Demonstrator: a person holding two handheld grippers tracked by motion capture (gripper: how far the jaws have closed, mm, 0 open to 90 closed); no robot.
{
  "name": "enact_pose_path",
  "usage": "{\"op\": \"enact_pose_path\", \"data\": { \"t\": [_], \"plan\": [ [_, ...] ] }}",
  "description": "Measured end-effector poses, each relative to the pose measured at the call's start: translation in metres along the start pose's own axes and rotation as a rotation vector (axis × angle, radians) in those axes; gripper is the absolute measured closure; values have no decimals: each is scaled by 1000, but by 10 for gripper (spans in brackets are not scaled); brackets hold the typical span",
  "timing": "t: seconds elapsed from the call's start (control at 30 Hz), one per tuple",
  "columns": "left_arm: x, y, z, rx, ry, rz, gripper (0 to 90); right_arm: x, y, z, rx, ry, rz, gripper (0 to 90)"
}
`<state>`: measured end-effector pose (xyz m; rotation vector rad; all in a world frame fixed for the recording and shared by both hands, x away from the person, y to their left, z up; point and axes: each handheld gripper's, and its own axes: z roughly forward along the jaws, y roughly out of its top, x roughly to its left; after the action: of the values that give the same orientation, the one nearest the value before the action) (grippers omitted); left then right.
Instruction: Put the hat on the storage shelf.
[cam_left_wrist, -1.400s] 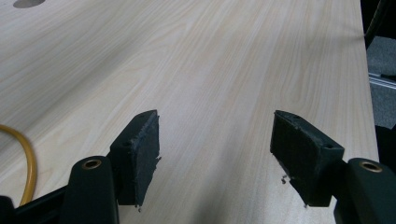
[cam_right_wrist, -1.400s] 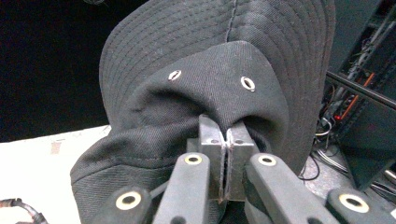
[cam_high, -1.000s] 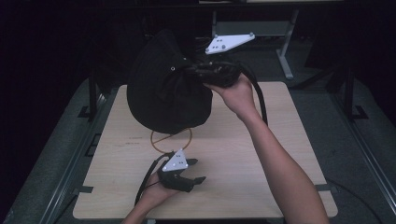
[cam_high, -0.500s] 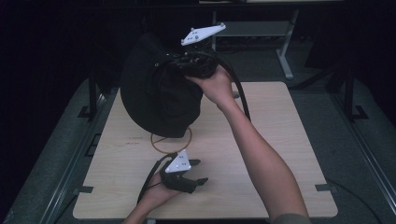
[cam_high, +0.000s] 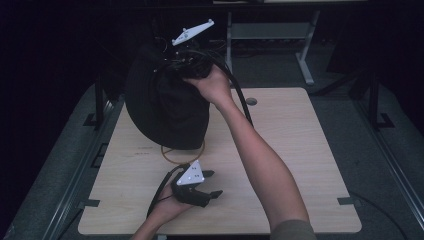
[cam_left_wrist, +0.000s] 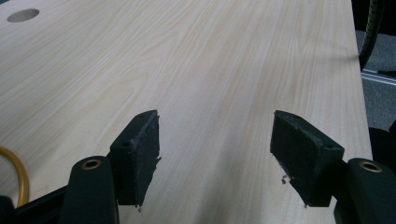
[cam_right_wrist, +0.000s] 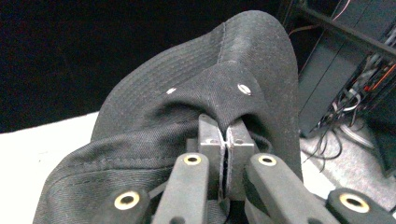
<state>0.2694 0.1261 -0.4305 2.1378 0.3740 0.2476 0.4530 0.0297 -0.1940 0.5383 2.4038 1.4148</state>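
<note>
Pinching stitched black fabric hat (cam_right_wrist: 196, 107): right gripper (cam_right_wrist: 226, 135) clenched | left gripper (cam_left_wrist: 215, 140) released over woodgrain table (cam_left_wrist: 210, 56)

- The yellow-orange cord ring (cam_left_wrist: 14, 177) lies left of the left gripper's jaws, cut off by the frame's edge.
- The black fabric bucket hat (cam_right_wrist: 196, 116) hides whatever lies beyond the right gripper's jaws; its lower brim runs off the frame.

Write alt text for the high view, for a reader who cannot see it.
The right gripper holds a black hat lifted above the far left of a wooden table. The left gripper rests open near the front edge, with a yellow ring lying between it and the hat.
</note>
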Motion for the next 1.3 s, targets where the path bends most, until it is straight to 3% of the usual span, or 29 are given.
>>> {"op": "enact_pose_path", "data": {
  "t": [0.23,0.33,0.37,0.4,0.43,0.47,0.53,0.63,0.7,0.83,1.07,1.3],
  "plan": [
    [-1,1,0,21,14,24,323,-2,5,28,106,-14,-42,870],
    [-3,1,1,22,14,31,323,-3,8,41,150,13,-39,859],
    [-3,1,2,27,16,37,323,-1,11,49,190,-22,-73,817],
    [-4,1,2,32,14,42,323,-1,11,49,190,-22,-73,817],
    [-4,1,3,33,11,44,323,-2,12,56,209,-29,-68,700],
    [-5,1,4,36,9,48,323,-2,12,56,209,-29,-68,700],
    [-8,0,5,36,9,55,323,-3,9,56,215,-30,-46,613],
    [-9,0,5,35,2,51,323,-4,5,52,201,-28,-39,583],
    [-10,0,5,37,-1,57,323,-9,-3,45,181,-5,5,529],
    [-9,0,5,36,-5,47,322,-15,-17,35,163,14,33,486],
    [-6,-3,5,42,-7,24,319,-24,-32,22,132,42,97,446],
    [-4,-7,7,53,-11,8,313,-28,-41,8,103,49,130,404]
  ]
}}
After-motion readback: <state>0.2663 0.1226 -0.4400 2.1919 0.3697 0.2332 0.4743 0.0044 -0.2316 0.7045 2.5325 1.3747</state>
